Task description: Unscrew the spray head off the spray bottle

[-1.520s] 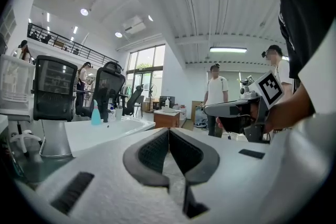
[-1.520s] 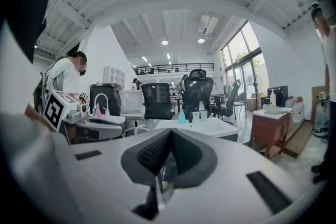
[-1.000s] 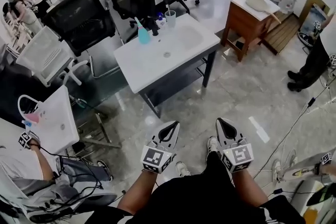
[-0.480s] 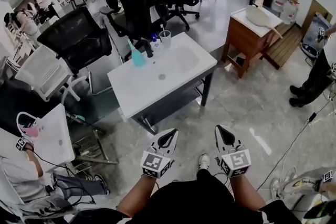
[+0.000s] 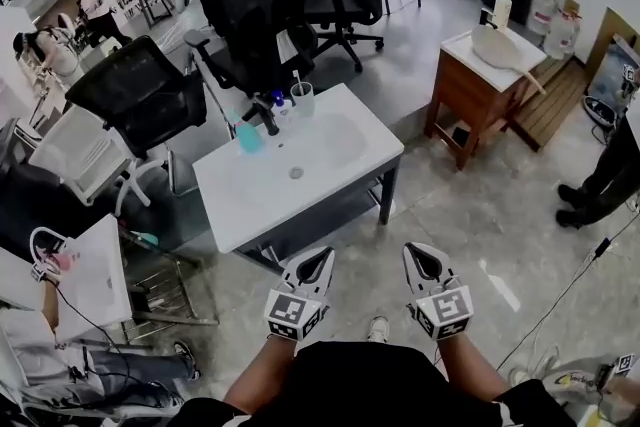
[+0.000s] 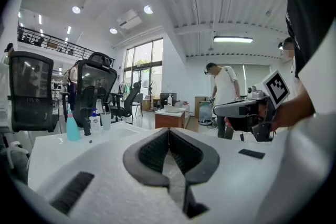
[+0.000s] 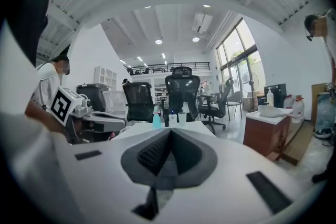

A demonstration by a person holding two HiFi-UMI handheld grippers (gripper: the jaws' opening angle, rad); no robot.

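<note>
The teal spray bottle [image 5: 248, 137] stands at the far left of a white sink table [image 5: 250, 205], ahead of me across open floor. It shows small in the left gripper view as the teal bottle [image 6: 72, 128] and in the right gripper view as the teal bottle [image 7: 156, 121]. My left gripper [image 5: 321, 255] and right gripper [image 5: 414, 251] are held side by side in front of my body, short of the table. Both are shut with nothing between their jaws, as the left gripper [image 6: 168, 131] and right gripper [image 7: 170, 131] show in their own views.
A black faucet [image 5: 267, 120], a small bottle [image 5: 279, 104] and a clear cup [image 5: 302, 99] stand by the spray bottle. Black office chairs [image 5: 262, 10] crowd behind the table. A wooden cabinet [image 5: 478, 75] with a basin is at the right. A seated person [image 5: 60, 365] is at lower left.
The sink table and chairs have slid down and closer in the head view as I walk toward them. Both grippers stay shut and side by side.
</note>
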